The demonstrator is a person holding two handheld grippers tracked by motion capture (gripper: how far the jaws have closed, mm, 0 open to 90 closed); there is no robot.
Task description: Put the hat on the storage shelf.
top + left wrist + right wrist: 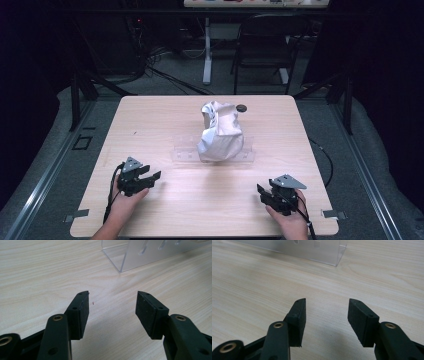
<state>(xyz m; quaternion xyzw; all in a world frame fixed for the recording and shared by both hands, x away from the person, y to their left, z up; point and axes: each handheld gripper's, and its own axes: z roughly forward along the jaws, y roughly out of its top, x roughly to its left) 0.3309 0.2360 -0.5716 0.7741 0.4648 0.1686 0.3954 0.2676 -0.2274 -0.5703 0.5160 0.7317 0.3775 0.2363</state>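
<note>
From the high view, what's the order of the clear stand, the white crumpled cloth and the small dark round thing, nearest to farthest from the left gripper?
From the left gripper:
1. Clear stand, mid-table, ahead to its right.
2. White crumpled cloth, sitting on the stand.
3. Small dark round thing, behind the cloth near the table's far edge.

Pale matt wood-grain table [165, 120]; clear glossy plastic stand [140, 255]; crumpled white cloth [220, 132]; matt black rough pads [146, 312].

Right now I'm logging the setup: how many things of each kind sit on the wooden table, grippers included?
Crumpled white cloth bag: 1
Clear acrylic stand: 1
Small dark round object: 1
Black two-jaw grippers: 2, left gripper and right gripper, both open
Total: 5
</note>
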